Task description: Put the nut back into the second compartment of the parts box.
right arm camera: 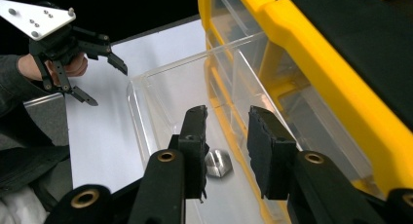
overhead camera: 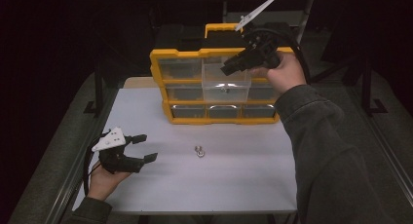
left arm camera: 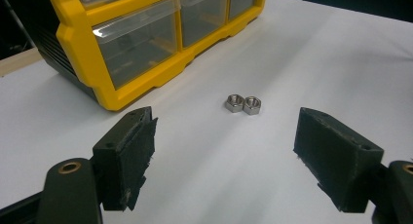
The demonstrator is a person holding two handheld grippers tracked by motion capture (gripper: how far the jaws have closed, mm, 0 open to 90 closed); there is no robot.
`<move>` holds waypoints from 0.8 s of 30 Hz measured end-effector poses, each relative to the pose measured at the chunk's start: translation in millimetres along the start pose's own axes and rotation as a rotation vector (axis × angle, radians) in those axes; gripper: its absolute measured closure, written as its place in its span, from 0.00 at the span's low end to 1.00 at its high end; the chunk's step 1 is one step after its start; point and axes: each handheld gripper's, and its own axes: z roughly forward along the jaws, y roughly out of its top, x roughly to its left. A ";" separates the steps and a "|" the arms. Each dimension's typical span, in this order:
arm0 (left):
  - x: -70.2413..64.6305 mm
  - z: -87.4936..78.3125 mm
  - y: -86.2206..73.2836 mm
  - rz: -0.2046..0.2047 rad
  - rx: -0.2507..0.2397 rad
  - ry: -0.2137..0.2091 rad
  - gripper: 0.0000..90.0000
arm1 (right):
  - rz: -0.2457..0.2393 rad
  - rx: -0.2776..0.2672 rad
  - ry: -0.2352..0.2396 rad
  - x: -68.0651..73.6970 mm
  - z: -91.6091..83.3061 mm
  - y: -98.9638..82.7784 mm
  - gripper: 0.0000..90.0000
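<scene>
Scene: a yellow plastic organiser with clear drawers stands at the far side of a white tabletop.
Open drawer: a clear plastic drawer, pulled out of the middle column, holds one silver hex nut on its floor.
Right gripper: hangs over the open drawer, jaws part open, nothing between the pads; the nut lies just below, near the left pad.
Left gripper: rests low near the table's left front, jaws spread wide, holding nothing.
Loose nuts: two silver hex nuts lie touching each other on bare tabletop, ahead of the left gripper.
Doing it well: probably sorting nuts into the drawer; lift the right gripper straight up so the pads miss the drawer's walls.
Edges: the drawer's thin rim and the yellow frame crowd the right gripper.
Open room: wide bare tabletop around the loose nuts.
</scene>
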 end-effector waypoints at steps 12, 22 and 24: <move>-1.2 1.4 0.4 -0.004 -0.005 -0.003 0.25 | 0.012 -0.046 -0.024 16.5 -38.3 -22.8 0.72; -0.3 0.3 0.5 -0.004 -0.006 -0.002 0.25 | -0.002 -0.074 -0.014 37.0 -47.2 -59.3 0.69; -0.4 0.2 0.8 -0.005 -0.009 -0.003 0.25 | 0.006 -0.081 -0.007 40.3 -44.0 -69.4 0.69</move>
